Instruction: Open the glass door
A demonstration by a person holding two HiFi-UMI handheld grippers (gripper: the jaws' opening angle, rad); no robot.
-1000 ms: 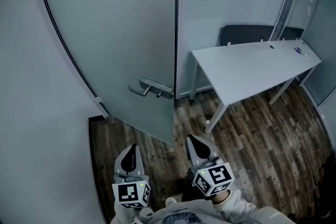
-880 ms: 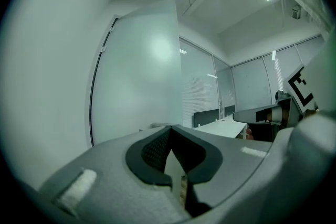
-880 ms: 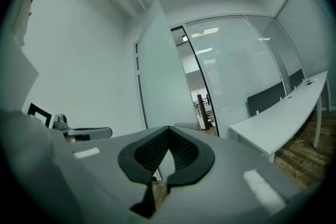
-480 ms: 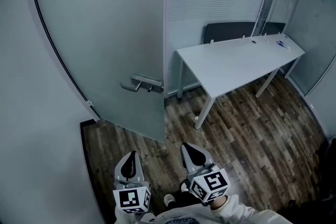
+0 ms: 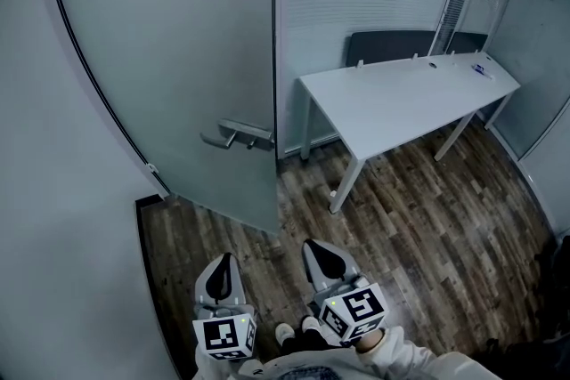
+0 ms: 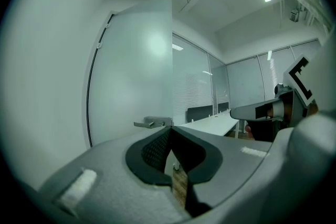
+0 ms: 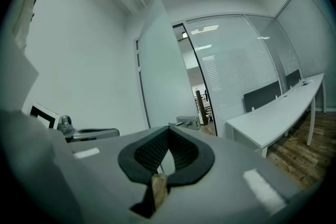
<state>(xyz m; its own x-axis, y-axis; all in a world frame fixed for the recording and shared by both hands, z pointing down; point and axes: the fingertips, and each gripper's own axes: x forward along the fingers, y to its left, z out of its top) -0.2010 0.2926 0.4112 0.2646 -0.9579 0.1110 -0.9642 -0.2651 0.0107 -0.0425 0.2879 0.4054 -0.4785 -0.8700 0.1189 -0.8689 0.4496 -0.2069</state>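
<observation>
Glass door stands swung ajar, far left, handle on free edge. Left gripper, right gripper held near body, well apart from handle, both jaws pressed together, empty: likely no grip needed now.

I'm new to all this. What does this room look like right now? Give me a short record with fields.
Door: frosted glass door, standing open
Handle: metal lever handle near the door's free edge, nothing touching it
Left tongs: shut, empty, clear of the door
Right tongs: shut, empty, beside the left pair
Furniture: white desk, right of the door
Floor: dark wooden floor
</observation>
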